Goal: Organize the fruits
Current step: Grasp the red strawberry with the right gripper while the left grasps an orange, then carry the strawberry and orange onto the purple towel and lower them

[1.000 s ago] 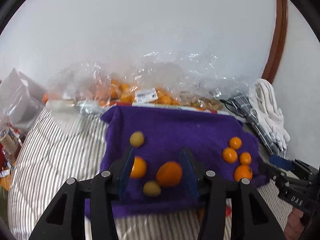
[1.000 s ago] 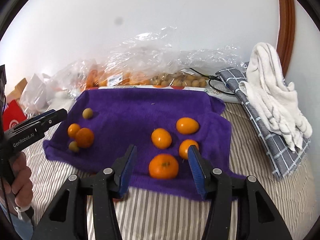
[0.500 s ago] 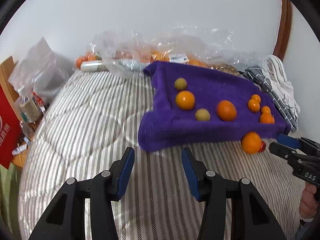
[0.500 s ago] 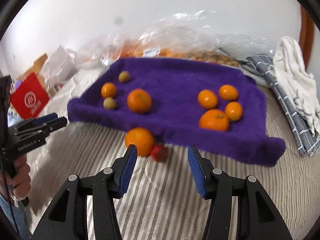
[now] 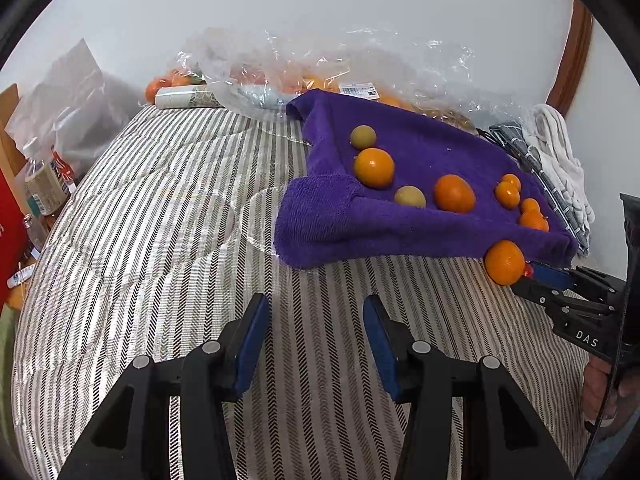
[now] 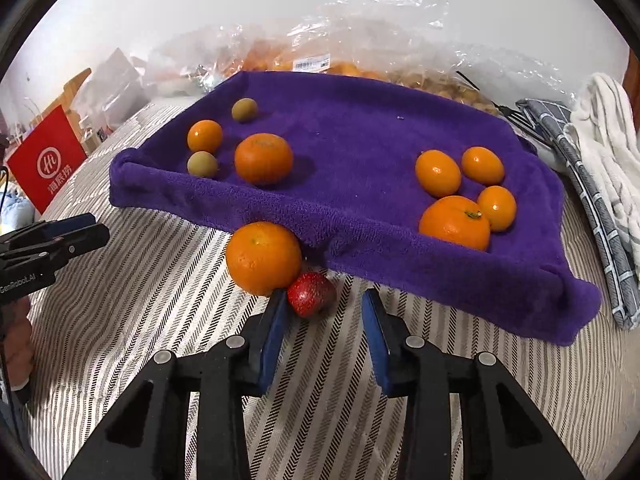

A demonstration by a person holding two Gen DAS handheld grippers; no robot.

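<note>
A purple towel (image 6: 360,128) lies on the striped bed and carries oranges and two greenish fruits on its left side (image 6: 263,158), and several oranges on its right side (image 6: 454,222). A large orange (image 6: 262,258) and a red strawberry (image 6: 311,294) lie on the bedding at the towel's front edge. My right gripper (image 6: 325,308) is open, its left finger touching the strawberry and just below the orange. My left gripper (image 5: 316,320) is open and empty over bare bedding, left of the towel (image 5: 400,160). The loose orange also shows in the left wrist view (image 5: 505,262).
Clear plastic bags of fruit (image 6: 320,56) lie behind the towel by the wall. A white cloth (image 6: 612,136) and a grey checked cloth (image 6: 568,136) lie to the right. A red box (image 6: 46,160) and bottles (image 5: 44,188) stand at the left.
Both grippers pulled back from over the towel to the bedding in front of it. The right gripper has closed in on the loose orange and strawberry.
</note>
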